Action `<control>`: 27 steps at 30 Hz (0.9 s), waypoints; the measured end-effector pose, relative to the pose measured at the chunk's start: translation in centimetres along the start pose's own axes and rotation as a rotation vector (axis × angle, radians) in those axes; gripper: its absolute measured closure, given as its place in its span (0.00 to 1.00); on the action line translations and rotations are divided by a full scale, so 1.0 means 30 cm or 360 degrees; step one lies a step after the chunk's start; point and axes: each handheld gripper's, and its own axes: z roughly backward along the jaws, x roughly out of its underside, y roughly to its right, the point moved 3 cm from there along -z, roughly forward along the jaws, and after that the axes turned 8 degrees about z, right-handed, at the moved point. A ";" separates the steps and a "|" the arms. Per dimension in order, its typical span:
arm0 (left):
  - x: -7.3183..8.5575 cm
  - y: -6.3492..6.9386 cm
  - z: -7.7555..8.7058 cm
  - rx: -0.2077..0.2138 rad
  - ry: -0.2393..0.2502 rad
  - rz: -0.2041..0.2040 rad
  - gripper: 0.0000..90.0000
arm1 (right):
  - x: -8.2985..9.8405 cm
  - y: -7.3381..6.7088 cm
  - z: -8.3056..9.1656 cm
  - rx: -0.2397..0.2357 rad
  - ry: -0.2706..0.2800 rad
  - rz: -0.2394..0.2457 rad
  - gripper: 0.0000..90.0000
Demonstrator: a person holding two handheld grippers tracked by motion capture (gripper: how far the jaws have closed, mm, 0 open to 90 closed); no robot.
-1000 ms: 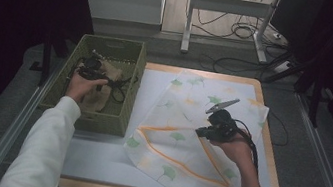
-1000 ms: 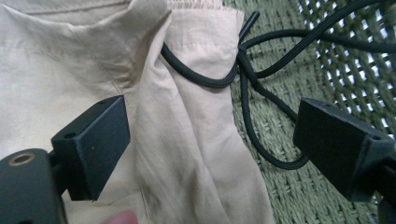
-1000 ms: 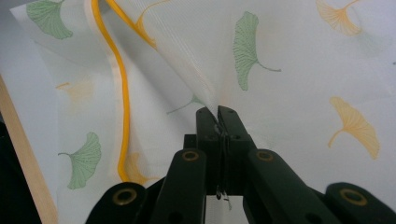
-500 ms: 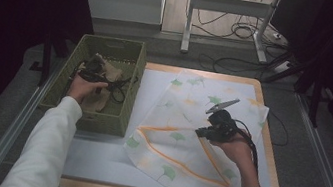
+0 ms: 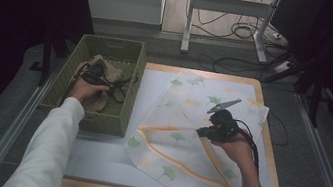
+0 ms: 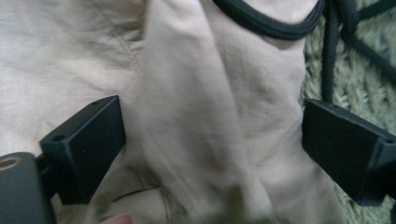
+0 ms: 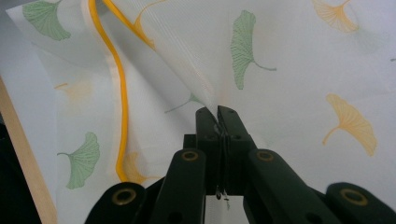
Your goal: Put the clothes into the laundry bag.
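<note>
A green woven basket point(image 5: 112, 42) stands at the table's left and holds a crumpled beige cloth point(image 5: 107, 71). My left gripper point(image 5: 93, 77) is down inside the basket. Its jaws stand wide open around a raised fold of the beige cloth point(image 6: 196, 93), so the left gripper point(image 6: 210, 130) straddles the fold without pinching it. A white cloth point(image 5: 181, 146) with green and yellow ginkgo leaves and an orange border lies spread across the table. My right gripper point(image 5: 200, 131) is shut on a lifted fold of it. Up close, the right gripper point(image 7: 217, 112) pinches the thin patterned cloth point(image 7: 303, 60).
The table has a wooden rim point(image 5: 271, 171) and a white mat point(image 5: 98, 158) under the cloth. A black cable point(image 6: 280, 28) lies over the beige cloth in the basket. Metal rails run along both sides of the table, and desk legs and cables stand beyond its far edge.
My left gripper has sunk a little lower onto the beige cloth in the basket. The right gripper and the patterned cloth have stayed put.
</note>
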 end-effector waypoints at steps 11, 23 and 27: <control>0.002 -0.014 0.001 -0.0030 0.0001 0.0017 0.15 | -0.001 -0.005 -0.002 0.0000 -0.0007 0.0007 0.97; 0.005 -0.046 0.024 -0.0053 0.0028 0.0119 0.41 | 0.002 0.000 0.015 0.0005 0.0017 0.0005 0.97; 0.004 -0.063 0.031 -0.0028 0.0025 0.0175 0.50 | 0.003 0.003 0.020 0.0006 0.0025 -0.0001 0.96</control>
